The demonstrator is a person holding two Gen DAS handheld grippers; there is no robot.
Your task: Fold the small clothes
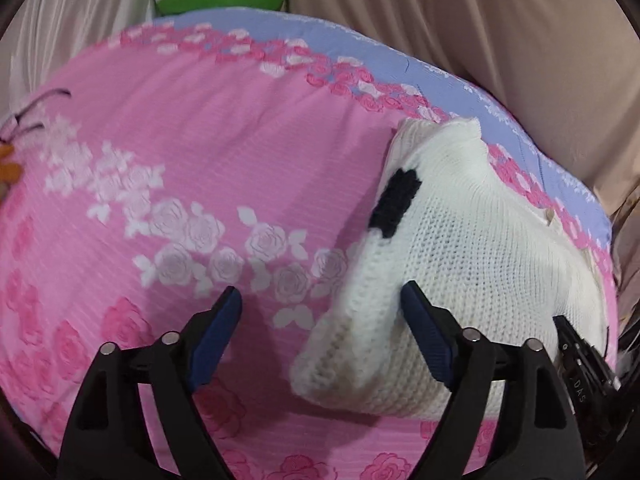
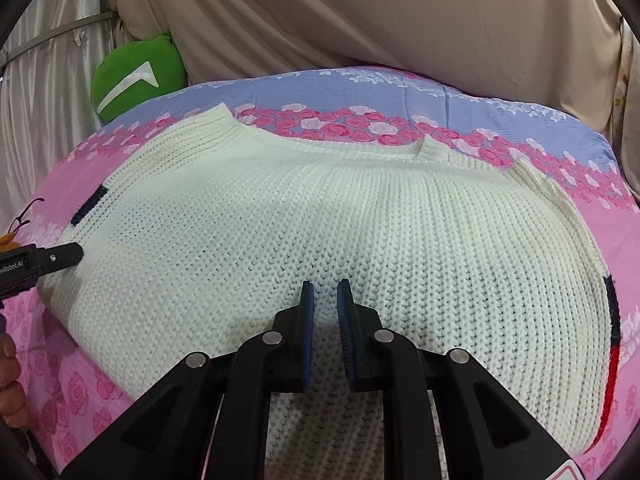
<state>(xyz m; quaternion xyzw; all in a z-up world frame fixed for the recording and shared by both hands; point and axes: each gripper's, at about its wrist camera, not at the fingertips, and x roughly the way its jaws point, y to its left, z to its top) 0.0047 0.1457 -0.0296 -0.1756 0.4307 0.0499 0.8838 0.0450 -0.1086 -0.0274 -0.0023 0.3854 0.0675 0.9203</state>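
White knit, loose-stitched and thick, makes up the sweater (image 2: 360, 240) that lies spread on the bed (image 2: 500, 112), over a pink rose-print cover with a blue band along its far edge. Its ribbed neckline faces that far edge, and its long axis runs side to side across the bed. A dark stripe marks each side edge, with red below it on the right.

The left gripper (image 1: 320, 312) hangs over the sweater's left side with its jaws wide apart and nothing between them. One blue pad rests against the knit, while the other hangs over bare cover, so the folded-looking left edge of the garment lies roughly between the pads. From the right wrist view, that gripper's tip sits at the sweater's left margin, near the dark stripe.

The right gripper (image 2: 325, 312) is over the near middle of the sweater, pointing toward the neckline. Its jaws are almost together, with a narrow gap between them. Whether they pinch any knit I cannot tell; the fabric looks flat beneath them.

A green cushion (image 2: 136, 80) sits beyond the bed's far left corner, against beige drapery.

By my judgement, the left gripper is better placed to take the left edge and carry it across toward the middle.
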